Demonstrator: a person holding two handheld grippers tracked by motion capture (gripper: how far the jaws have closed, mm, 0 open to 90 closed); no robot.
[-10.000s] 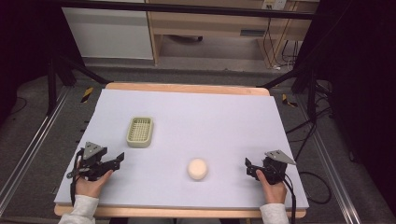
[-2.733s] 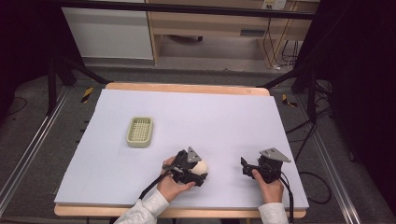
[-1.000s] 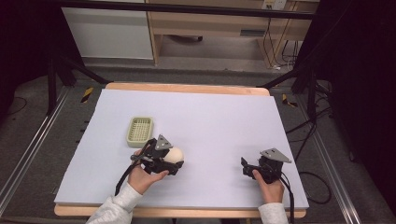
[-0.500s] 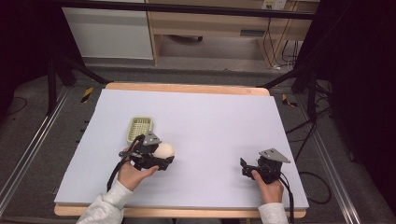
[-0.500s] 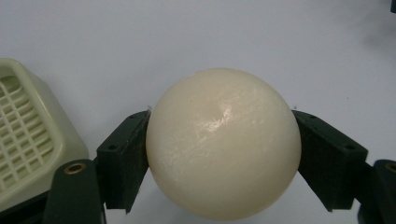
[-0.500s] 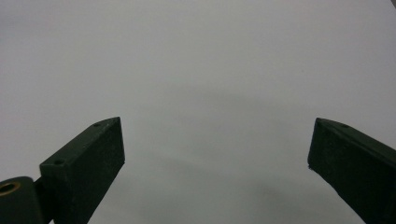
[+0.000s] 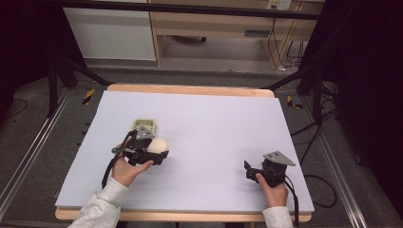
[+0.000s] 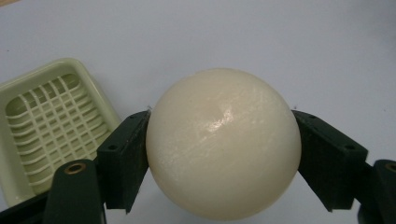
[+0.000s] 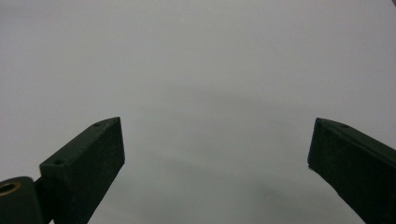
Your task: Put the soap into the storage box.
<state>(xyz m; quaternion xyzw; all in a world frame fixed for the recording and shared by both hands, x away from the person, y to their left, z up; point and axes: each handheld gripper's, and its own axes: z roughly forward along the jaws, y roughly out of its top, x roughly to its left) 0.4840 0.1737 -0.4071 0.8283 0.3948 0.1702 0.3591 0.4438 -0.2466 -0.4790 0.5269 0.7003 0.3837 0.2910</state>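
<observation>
Left tool (image 8: 219, 154) grips one cream ball (image 8: 223, 144) beside one green tray (image 8: 51, 130).

The bench (image 7: 214, 123) was a wooden top covered by a pale lavender sheet (image 7: 223, 142) (the wood showed along the far and near edges). A small pale-green slotted tray (image 7: 145, 126) lay flat on the sheet in its left half, toward the middle of its depth.
</observation>
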